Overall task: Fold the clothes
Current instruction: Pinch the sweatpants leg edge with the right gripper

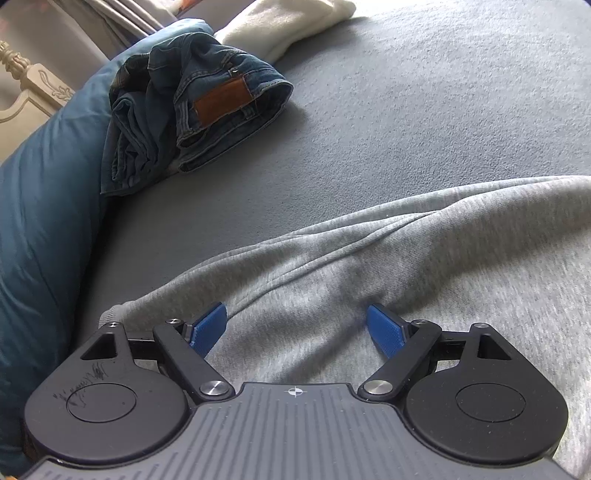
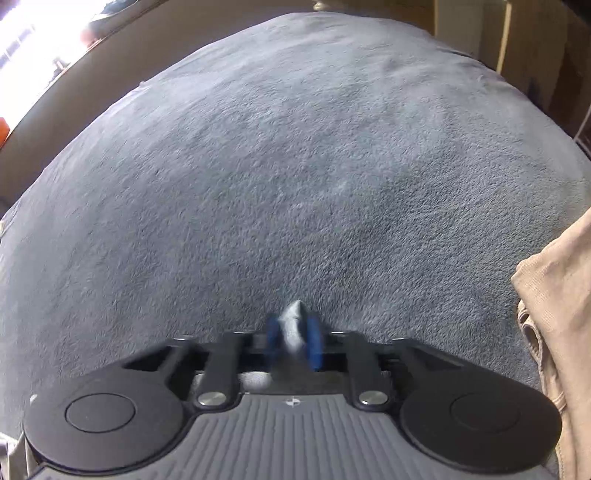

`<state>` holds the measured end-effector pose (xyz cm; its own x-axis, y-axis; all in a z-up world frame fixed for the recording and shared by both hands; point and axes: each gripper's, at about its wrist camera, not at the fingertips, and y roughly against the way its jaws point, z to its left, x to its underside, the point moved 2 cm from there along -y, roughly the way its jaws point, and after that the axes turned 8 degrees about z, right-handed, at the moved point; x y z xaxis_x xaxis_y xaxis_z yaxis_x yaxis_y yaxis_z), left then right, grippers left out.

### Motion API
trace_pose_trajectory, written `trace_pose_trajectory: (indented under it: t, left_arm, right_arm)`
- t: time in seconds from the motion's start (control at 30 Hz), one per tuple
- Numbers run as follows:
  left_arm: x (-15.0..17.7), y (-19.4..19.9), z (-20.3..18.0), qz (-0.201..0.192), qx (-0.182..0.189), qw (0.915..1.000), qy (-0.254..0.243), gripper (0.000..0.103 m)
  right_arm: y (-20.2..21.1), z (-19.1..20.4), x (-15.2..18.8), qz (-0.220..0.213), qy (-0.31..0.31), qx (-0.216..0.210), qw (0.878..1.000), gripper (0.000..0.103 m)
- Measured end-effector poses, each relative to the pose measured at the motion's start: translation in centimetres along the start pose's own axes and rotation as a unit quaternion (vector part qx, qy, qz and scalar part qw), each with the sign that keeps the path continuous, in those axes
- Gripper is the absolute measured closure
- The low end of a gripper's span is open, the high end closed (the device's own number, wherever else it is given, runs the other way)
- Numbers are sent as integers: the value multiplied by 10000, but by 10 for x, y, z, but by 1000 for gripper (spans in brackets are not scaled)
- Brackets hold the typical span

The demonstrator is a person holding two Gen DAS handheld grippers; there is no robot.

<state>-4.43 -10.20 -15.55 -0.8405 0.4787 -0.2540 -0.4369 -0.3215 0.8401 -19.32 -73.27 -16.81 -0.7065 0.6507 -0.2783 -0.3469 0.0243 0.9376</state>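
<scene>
A light grey sweatshirt [image 1: 424, 266] lies rumpled on the dark grey bed cover [image 1: 406, 110], filling the lower right of the left wrist view. My left gripper [image 1: 295, 314] hovers just over it, open, with both blue pads [image 1: 210, 325] spread wide and only flat cloth beneath them. In the right wrist view my right gripper [image 2: 293, 332] is shut. A small tuft of grey fabric [image 2: 293, 321] sticks up between its blue pads [image 2: 314, 343]. The frame is blurred there, so I cannot tell whether the tuft is the sweatshirt or the bed cover [image 2: 295, 147].
Crumpled blue jeans [image 1: 207, 107] rest against a teal pillow [image 1: 48, 206] at the left. A white cloth [image 1: 280, 26] lies beyond them, near a carved headboard [image 1: 33, 88]. A beige garment [image 2: 557, 332] lies at the right edge of the right wrist view.
</scene>
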Motion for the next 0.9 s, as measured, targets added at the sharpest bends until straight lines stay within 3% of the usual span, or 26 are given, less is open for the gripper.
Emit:
trace_pose_trajectory:
  t: [0.07, 0.2, 0.47, 0.6, 0.67, 0.7, 0.8, 0.9]
  left_arm:
    - [-1, 1, -1, 9, -45, 10000, -77, 18]
    - [-5, 1, -3, 60, -100, 9998, -182, 18]
    - [-3, 1, -3, 47, -123, 9997, -189, 18]
    - [-4, 1, -3, 58, -113, 9999, -100, 18]
    - [-3, 1, -3, 52, -109, 9999, -74, 18]
    - [-3, 1, -3, 49, -106, 9999, -62, 18]
    - [-2, 1, -3, 29, -87, 10000, -24, 18]
    - [-2, 1, -2, 11, -71, 10000, -38, 18]
  right_arm:
    - [9, 8, -2, -163, 225, 217, 9994, 96]
    - [23, 5, -9, -461, 88, 270, 9985, 97]
    - [-5, -10, -4, -341, -202, 511, 9979, 95]
    - [18, -23, -12, -549, -824, 299, 9946, 80]
    - [43, -28, -10, -685, -841, 326, 9936, 69]
    - [55, -30, -8, -697, -799, 345, 9938, 68]
    - [70, -24, 12, -86, -173, 567, 9982, 68]
    - [69, -16, 40, 555, 292, 909, 9939, 68]
